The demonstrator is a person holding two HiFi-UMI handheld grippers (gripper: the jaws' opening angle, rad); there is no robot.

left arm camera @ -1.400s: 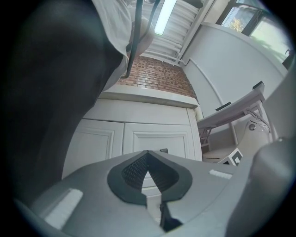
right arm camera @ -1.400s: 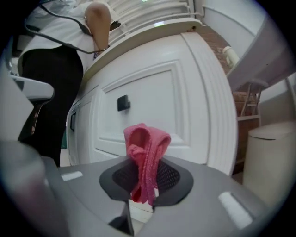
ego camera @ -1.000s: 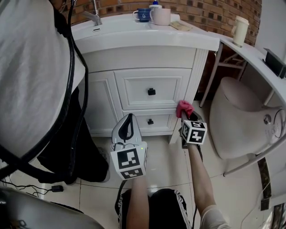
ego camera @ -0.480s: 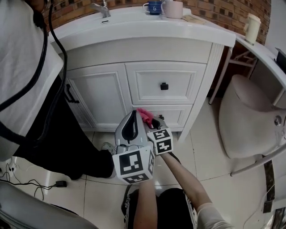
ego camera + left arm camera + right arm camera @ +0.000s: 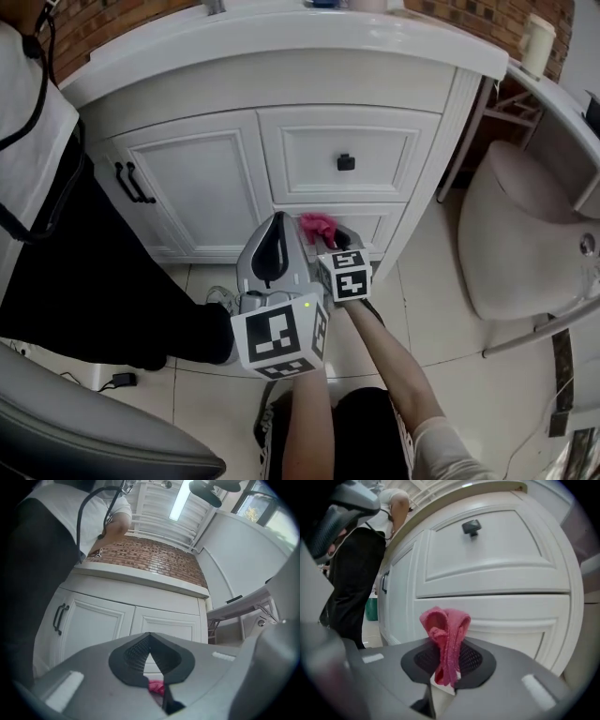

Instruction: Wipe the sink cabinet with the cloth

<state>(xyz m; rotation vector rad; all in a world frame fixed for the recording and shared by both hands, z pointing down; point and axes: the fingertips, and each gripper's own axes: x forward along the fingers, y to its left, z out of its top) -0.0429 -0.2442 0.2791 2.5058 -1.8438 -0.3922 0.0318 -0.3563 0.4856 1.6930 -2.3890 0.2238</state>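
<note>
The white sink cabinet (image 5: 202,178) fills the upper head view, with a door at left and two drawers with black knobs at right. My right gripper (image 5: 325,234) is shut on a pink cloth (image 5: 317,226) and holds it against the lower drawer front (image 5: 497,613). In the right gripper view the pink cloth (image 5: 446,637) sticks up bunched between the jaws. My left gripper (image 5: 273,246) hangs just left of the right one, shut and holding nothing. In the left gripper view its jaws (image 5: 151,654) meet, with the cloth (image 5: 156,686) showing below them.
A person in a white top and black trousers (image 5: 56,253) stands close at the left of the cabinet. A toilet (image 5: 525,234) sits to the right. A black cable and plug (image 5: 120,381) lie on the tiled floor (image 5: 441,347).
My right gripper carried the cloth from the cabinet's right corner leftward onto the lower drawer front. The view dropped lower and closer. The left gripper stayed beside it.
</note>
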